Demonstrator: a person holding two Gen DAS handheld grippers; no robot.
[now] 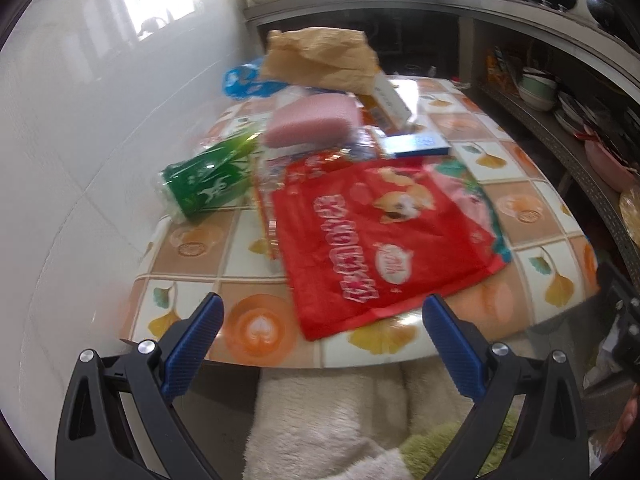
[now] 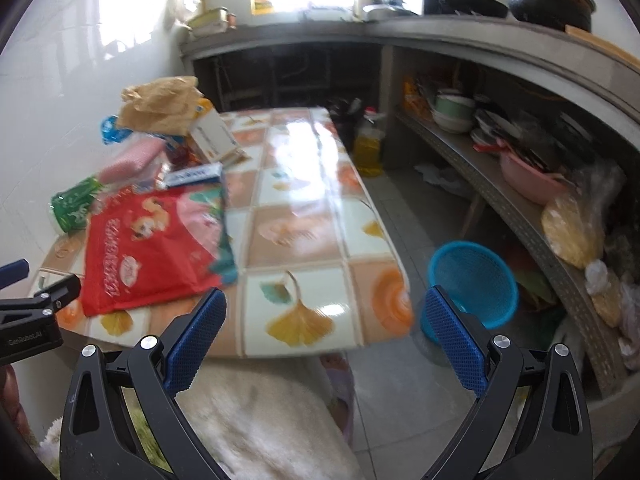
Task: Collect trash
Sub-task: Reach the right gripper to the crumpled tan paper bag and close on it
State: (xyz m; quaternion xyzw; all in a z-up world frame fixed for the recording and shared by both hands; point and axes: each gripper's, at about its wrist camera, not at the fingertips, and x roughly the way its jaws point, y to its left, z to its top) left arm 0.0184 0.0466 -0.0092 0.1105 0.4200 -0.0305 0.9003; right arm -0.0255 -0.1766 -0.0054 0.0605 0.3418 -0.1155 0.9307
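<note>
Hovered at the near edge of the worktop [image 1: 192, 256], both left tongs [image 1: 322, 322] and right tongs [image 2: 322, 316] spread wide, holding nothing. Faced a heap of trash: red snack bag [image 1: 384, 236] nearest, green packet [image 1: 208, 180] and pink sponge [image 1: 312, 120] behind. Best pinched at the red bag's near edge, then carried to the blue basket [image 2: 472, 280] on the floor.

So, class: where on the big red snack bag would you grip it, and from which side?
Grip the red snack bag at its near edge, coming in low from the table's front. It lies flat, and that corner reaches the table's front edge, closest to the open left tool, so one finger could probably slip under.
</note>
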